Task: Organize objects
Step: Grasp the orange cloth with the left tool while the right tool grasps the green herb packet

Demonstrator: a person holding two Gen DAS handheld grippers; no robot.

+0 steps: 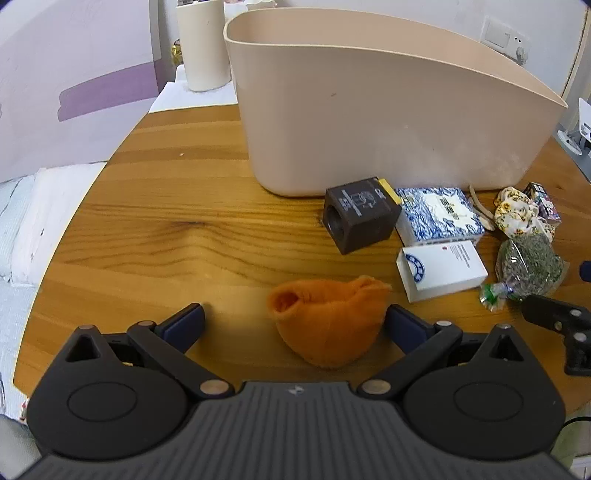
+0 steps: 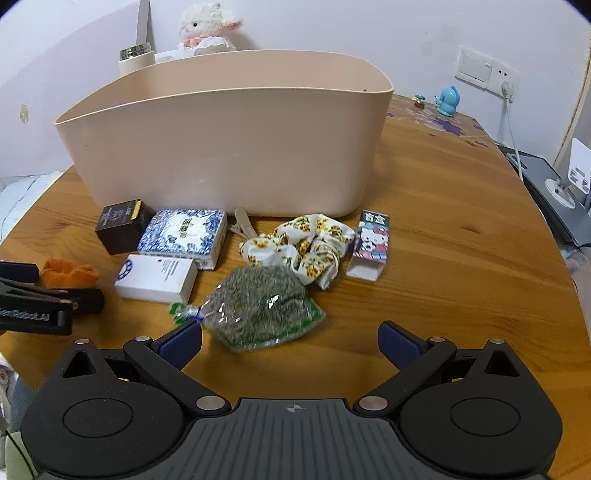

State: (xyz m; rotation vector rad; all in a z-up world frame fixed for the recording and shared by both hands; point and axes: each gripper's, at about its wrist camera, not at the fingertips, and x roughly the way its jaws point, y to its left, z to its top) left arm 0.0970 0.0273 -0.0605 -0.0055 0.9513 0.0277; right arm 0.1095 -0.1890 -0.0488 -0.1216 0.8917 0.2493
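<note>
A beige bin (image 1: 369,122) stands on the wooden table (image 1: 166,229); it also shows in the right wrist view (image 2: 229,147). My left gripper (image 1: 295,325) is open, and an orange cloth (image 1: 328,321) lies between its fingers, against the right one. My right gripper (image 2: 290,341) is open, just in front of a clear bag of green dried herbs (image 2: 262,306). In front of the bin lie a dark brown box (image 2: 122,225), a blue-and-white patterned box (image 2: 184,234), a white box (image 2: 155,278), a floral cloth (image 2: 306,245) and a Hello Kitty box (image 2: 369,243).
A beige hair clip (image 2: 243,225) lies by the bin. A plush lamb (image 2: 207,29) and a cream cylinder (image 1: 203,44) stand behind the bin. A blue figurine (image 2: 448,101), a wall socket and cable (image 2: 509,110) are at the far right. A bed (image 1: 22,229) lies left of the table.
</note>
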